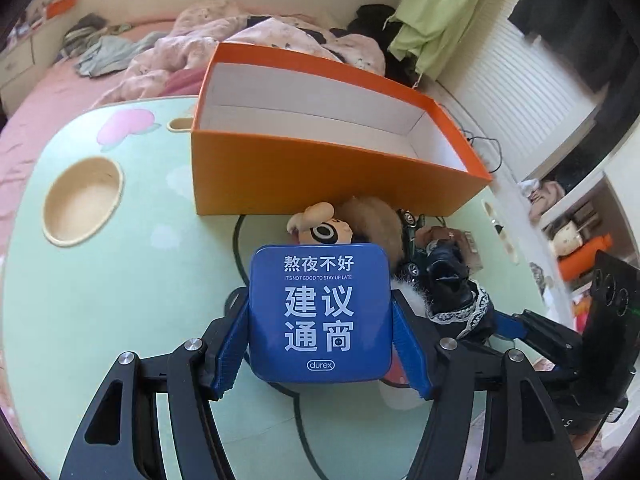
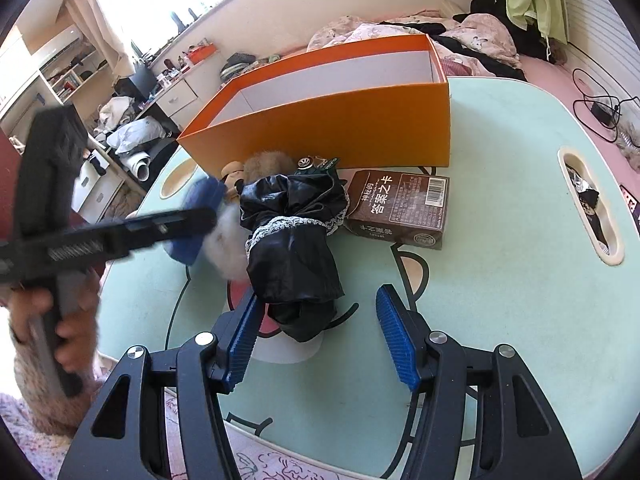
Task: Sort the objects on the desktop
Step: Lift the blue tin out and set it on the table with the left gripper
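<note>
1. Blue tin [image 1: 319,314]: square, with white Chinese lettering on its lid; it sits between the blue pads of the left tool [image 1: 320,344], whose two pads press on its left and right edges. It is lifted clear of the pale green desk [image 1: 132,280], in front of the orange box.
2. Left tool, as seen from the right wrist view [image 2: 200,216]: blurred, carried by a hand [image 2: 60,320] at the left edge of the desk, with the tin showing as a blue smear at its tip.
3. Orange box [image 1: 320,168]: open-topped, white inside, standing on the far part of the desk; no contents show in it.
4. Plush toy [image 1: 328,230]: lies just in front of the box wall, next to a brown fur ball [image 1: 376,220].
5. Black folded umbrella [image 2: 292,236]: lace-trimmed, lying on the desk; its near end reaches between the jaws of the right tool.
6. Right tool [image 2: 316,336]: jaws stand half apart; the left pad is just beside the umbrella, and whether it touches cannot be told; nothing is gripped.
7. Brown card box [image 2: 400,208]: lies flat, right of the umbrella, near the orange box.
</note>
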A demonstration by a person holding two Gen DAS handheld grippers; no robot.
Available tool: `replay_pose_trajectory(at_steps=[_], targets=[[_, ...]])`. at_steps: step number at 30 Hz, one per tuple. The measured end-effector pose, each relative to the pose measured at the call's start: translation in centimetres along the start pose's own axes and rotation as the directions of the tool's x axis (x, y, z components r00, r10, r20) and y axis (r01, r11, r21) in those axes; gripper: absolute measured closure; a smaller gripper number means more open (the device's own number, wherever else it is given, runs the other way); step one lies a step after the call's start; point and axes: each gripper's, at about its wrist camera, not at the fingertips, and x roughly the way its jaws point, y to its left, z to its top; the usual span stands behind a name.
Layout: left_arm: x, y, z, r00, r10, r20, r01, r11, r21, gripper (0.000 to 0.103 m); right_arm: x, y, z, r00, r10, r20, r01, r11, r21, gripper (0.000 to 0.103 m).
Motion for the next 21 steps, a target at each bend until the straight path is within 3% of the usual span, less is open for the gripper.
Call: replay_pose_trajectory(at_steps=[4, 7, 11, 14, 17, 19, 20, 21], targets=[[-0.4, 0.0, -0.3, 0.997, 0.055, 0.049, -0.056, 0.998, 0.014, 0.037, -0.1, 0.0, -0.1, 1.000, -0.008, -0.001, 0.008, 1.000, -0.009, 0.044], [-1.4, 0.9, -0.7, 0.989, 0.074, 0.127, -0.073, 0.997, -0.015, 0.037, -0.2, -0.2, -0.1, 1.000, -0.012, 0.002, 0.012, 1.000, 0.000, 0.044], [-0.3, 0.9, -1.2, 0.993, 0.083, 0.089, -0.084, 0.997, 0.000, 0.035, -0.9, -0.7, 0.7, 0.999, -0.036, 0.024, 0.035, 0.999, 0.018, 0.044], [-0.1, 0.5, -1.8, 0.989, 0.091, 0.120, -0.094, 0.995, 0.022, 0.027, -2.9, 0.5, 3.2, 0.990, -0.108, 0.093, 0.114, 0.991, -0.067, 0.044], [-0.1, 0.1, -2.6, 0.985, 0.081, 0.150, -0.087, 0.996, 0.035, 0.020, -4.9, 2.3, 7.4, 0.970, -0.196, 0.142, 0.221, 0.957, -0.188, 0.045], [-0.1, -0.1, -2.9, 0.983, 0.077, 0.166, -0.086, 0.995, 0.049, 0.017, -4.9, 2.9, 10.8, 0.965, -0.236, 0.111, 0.258, 0.928, -0.270, 0.061], [-0.1, -0.1, -2.9, 0.982, 0.081, 0.169, -0.090, 0.995, 0.050, 0.017, -4.3, 3.0, 12.8, 0.968, -0.244, 0.063, 0.252, 0.917, -0.310, 0.082], [0.0, -0.1, -2.9, 0.981, 0.086, 0.171, -0.096, 0.994, 0.049, 0.017, -3.4, 2.7, 14.5, 0.970, -0.245, 0.000, 0.232, 0.917, -0.324, 0.097]])
